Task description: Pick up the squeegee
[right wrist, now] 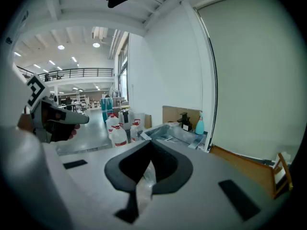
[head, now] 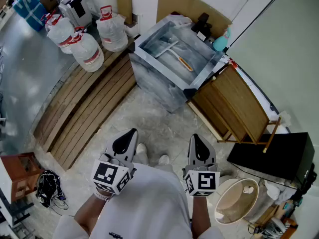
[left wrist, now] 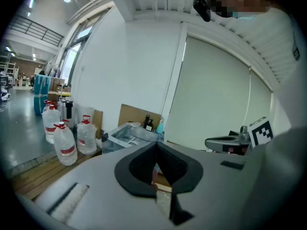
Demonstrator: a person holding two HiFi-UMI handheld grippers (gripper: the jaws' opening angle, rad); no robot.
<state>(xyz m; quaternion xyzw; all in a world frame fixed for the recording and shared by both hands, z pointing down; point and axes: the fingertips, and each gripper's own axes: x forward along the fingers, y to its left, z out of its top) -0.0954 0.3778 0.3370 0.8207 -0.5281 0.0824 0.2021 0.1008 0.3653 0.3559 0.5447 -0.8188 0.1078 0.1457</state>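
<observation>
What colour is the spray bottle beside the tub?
Spray bottle: teal, best in head view.

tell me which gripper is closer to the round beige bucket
Right. The right gripper is just left of the bucket; the left gripper sits farther left.

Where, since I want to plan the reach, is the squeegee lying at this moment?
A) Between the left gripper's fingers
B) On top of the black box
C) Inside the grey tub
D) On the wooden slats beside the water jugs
C: the head view shows the squeegee lying inside the grey tub, while the left gripper and right gripper are shut on nothing, well short of it.
</observation>
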